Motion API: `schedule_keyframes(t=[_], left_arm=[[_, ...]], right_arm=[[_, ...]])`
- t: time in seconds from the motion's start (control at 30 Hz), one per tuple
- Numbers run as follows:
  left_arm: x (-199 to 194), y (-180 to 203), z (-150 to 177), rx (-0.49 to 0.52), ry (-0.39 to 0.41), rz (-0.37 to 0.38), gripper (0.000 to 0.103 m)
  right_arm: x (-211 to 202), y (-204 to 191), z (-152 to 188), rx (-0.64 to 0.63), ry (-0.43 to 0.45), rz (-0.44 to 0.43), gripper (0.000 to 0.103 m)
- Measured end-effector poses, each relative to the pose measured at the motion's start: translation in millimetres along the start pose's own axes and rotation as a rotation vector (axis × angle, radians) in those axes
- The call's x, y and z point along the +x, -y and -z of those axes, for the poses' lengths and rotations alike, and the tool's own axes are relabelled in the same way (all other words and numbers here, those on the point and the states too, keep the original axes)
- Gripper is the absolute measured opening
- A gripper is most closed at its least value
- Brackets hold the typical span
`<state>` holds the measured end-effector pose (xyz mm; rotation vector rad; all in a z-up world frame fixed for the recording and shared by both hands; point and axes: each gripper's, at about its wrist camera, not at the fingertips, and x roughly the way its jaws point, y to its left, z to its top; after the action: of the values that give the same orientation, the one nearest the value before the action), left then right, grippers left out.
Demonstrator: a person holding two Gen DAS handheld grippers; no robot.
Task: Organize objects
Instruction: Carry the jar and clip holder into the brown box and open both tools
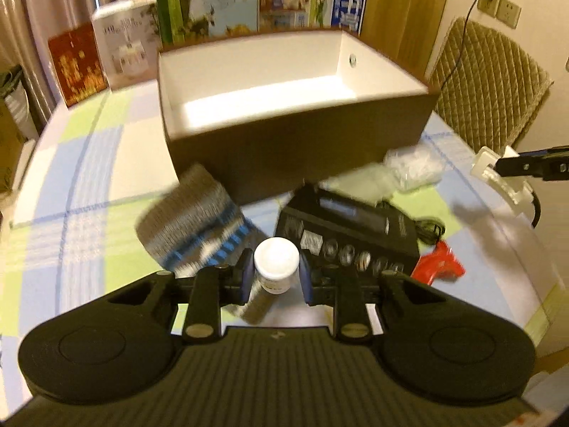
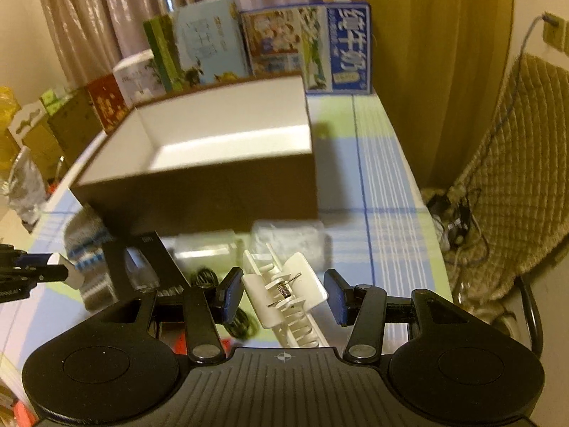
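A checked blue, green and white cloth covers the counter [image 2: 384, 185], curtains behind. The left gripper [image 1: 276, 277] fingers pinch a white-capped bottle [image 1: 275, 261]; the right gripper [image 2: 284, 297] fingers pinch a white hair clip [image 2: 284, 291], both before the empty brown box [image 1: 284, 106].

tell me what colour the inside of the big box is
White inside, dark brown outside: box. The left wrist view shows it best.

Both wrist views low, close, facing shared brown box [image 1: 295, 149] [image 2: 213, 192].
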<state>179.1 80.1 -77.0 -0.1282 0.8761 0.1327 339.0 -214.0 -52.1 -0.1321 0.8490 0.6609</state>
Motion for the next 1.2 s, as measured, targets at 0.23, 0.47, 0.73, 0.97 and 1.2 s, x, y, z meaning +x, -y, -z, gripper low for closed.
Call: schedule_keyframes(t=[0.23, 0.47, 0.73, 0.97, 1.2], left_arm=[[-20.7, -13.5, -46.0, -0.048, 0.079, -0.006, 0.022], [-9.7, -23.5, -100.3, -0.07, 0.139, -0.013, 0.022], [39.7, -37.9, -152.6, -0.095, 0.081, -0.042, 0.022], [96.2, -46.7, -171.9, -0.12, -0.022, -0.05, 0.022], [141.8, -44.7, -178.2, -0.141, -0.107, -0.046, 0.022]], right_arm=[[3.1, -11.4, -40.0, -0.034, 0.065, -0.059, 0.047], [23.2, -25.4, -86.6, -0.097, 0.132, -0.088, 0.047], [77.7, -32.6, -138.0, -0.159, 0.126, -0.092, 0.047], [143.2, -29.8, -152.3, -0.177, 0.025, -0.052, 0.047], [182.8, -27.6, -154.3, -0.174, -0.052, -0.02, 0.047]])
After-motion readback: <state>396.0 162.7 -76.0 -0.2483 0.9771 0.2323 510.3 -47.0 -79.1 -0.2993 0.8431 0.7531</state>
